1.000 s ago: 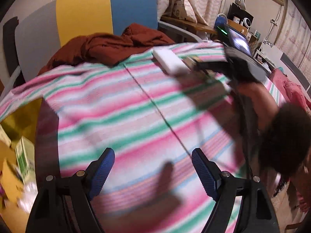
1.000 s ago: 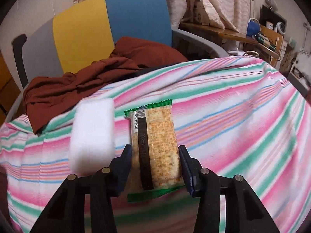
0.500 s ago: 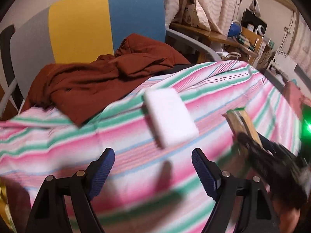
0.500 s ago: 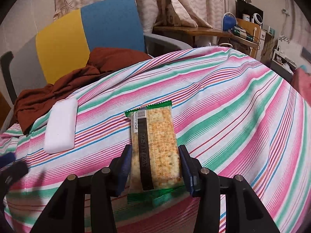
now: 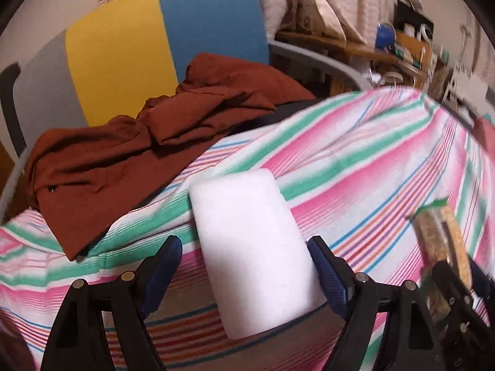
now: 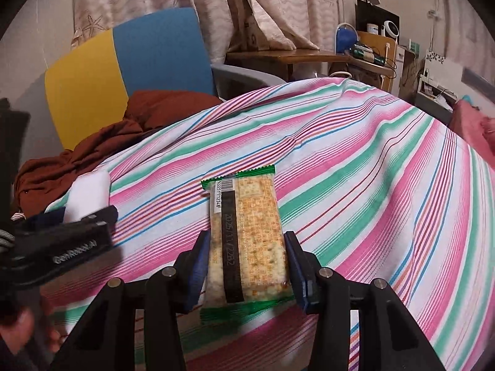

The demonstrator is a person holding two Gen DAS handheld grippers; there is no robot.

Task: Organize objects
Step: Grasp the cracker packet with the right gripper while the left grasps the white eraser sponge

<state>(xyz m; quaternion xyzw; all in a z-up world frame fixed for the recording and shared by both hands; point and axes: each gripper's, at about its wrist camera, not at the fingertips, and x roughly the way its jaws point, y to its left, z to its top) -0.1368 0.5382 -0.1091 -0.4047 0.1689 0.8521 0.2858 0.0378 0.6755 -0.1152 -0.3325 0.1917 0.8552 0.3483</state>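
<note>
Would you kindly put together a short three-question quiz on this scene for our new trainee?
1. True or false: the right gripper is shut on the cracker packet.
2. Which thing lies between the open fingers of the left gripper? A) a phone B) the white sponge C) a cup
3. Fill in: the brown garment spills from the chair onto the ______ cloth.

Key: 1 true; 2 B; 3 striped.

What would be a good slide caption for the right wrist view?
Right gripper shut on a cracker packet above the striped cloth, with the left gripper at a white block nearby.
</note>
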